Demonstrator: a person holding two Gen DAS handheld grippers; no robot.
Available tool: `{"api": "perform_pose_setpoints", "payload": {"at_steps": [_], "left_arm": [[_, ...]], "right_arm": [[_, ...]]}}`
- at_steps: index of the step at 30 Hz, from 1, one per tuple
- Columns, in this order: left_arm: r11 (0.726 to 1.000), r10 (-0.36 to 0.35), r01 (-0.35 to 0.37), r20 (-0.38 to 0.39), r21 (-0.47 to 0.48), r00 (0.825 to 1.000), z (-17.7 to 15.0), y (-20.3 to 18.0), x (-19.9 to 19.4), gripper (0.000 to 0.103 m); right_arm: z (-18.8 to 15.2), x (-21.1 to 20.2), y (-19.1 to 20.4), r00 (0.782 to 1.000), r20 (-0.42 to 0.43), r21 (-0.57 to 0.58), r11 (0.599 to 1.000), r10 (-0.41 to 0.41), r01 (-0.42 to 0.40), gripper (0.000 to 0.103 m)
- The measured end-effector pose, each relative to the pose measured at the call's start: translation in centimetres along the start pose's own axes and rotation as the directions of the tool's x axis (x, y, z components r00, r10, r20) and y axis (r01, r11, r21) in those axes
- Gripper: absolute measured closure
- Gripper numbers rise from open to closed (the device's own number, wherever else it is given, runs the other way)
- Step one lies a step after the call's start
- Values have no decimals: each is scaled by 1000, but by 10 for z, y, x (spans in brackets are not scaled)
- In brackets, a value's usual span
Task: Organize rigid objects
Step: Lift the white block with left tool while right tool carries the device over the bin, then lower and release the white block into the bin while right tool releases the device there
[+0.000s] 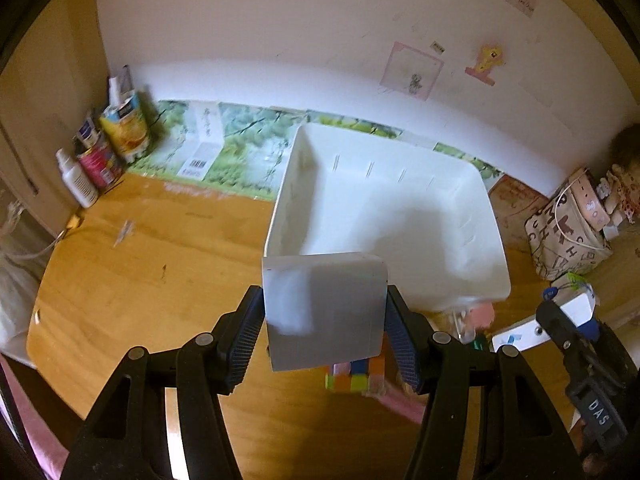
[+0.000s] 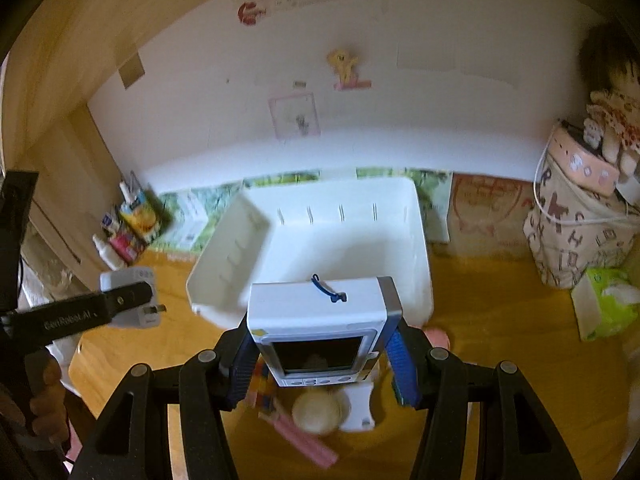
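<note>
Wooden worktop [image 1: 140, 280] runs to a white wall, with a white bin [image 1: 400, 216] at 12 o'clock from both cameras. Left gripper [image 1: 324, 332] is clamped on a white box [image 1: 326, 304], held just short of the bin's near rim. Right gripper [image 2: 320, 356] is closed on a screen device [image 2: 320, 328] by its side edges. Both look light, stiff, smooth-sided, so probably slippery; flat opposite faces seem the best hold.

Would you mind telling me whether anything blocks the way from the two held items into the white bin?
Nothing visible does: the white bin is open-topped, just beyond the white adapter and the screen device.
</note>
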State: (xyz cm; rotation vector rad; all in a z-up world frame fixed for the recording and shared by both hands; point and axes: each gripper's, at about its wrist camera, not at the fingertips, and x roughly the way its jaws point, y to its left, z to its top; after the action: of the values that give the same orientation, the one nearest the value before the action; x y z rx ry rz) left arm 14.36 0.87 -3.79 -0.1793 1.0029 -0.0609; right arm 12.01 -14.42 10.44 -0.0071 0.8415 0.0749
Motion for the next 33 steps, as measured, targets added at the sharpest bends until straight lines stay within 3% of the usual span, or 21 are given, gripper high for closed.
{"api": "perform_pose_setpoints", "payload": {"at_steps": [7, 18, 25, 33], "left_arm": [[998, -39, 36, 74, 41, 996, 13, -5, 26, 40], [994, -101, 97, 119, 40, 988, 35, -7, 75, 40], [991, -107, 102, 65, 85, 992, 41, -21, 108, 40], [991, -99, 96, 27, 97, 995, 43, -27, 127, 40]], "right_arm": [[11, 34, -13, 1000, 23, 30, 999, 14, -15, 45], [17, 85, -21, 997, 71, 10, 1000, 12, -13, 45], [17, 111, -19, 999, 54, -38, 999, -9, 11, 45], [17, 135, -29, 1000, -14, 19, 1000, 14, -14, 44]]}}
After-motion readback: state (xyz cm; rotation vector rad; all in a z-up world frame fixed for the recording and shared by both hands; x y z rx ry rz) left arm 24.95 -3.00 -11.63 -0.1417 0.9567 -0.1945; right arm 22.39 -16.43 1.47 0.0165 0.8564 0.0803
